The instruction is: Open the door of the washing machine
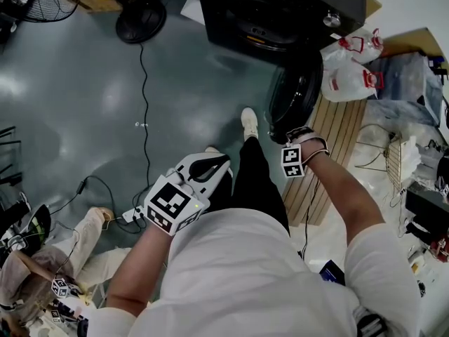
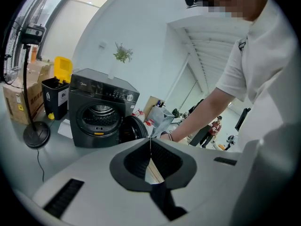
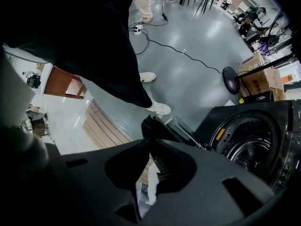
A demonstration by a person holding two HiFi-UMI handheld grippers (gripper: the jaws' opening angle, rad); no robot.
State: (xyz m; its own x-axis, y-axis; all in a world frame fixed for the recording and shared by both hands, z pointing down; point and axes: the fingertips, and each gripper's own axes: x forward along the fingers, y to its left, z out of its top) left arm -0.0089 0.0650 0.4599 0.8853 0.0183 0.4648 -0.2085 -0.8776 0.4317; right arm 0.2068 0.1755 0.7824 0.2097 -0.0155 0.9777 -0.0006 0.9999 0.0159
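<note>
The dark washing machine (image 1: 280,12) stands at the top of the head view. Its round door (image 1: 295,93) is swung wide open to the right, and the drum (image 3: 254,145) shows. My right gripper (image 1: 283,135) points steeply down at the door's near edge. In the right gripper view its dark jaws (image 3: 150,142) meet at the tips, right against the door's black rim (image 3: 164,126); nothing shows between them. My white left gripper (image 1: 223,164) hangs back by the person's leg, shut and empty (image 2: 150,142), facing the machine (image 2: 101,112) and its open door (image 2: 134,128).
A fan base (image 1: 140,20) and its cable (image 1: 145,104) lie on the grey floor to the left. White plastic bags (image 1: 347,69) and a slatted wooden pallet (image 1: 337,139) sit right of the door. A yellow-lidded bin (image 2: 56,91) stands beside the machine.
</note>
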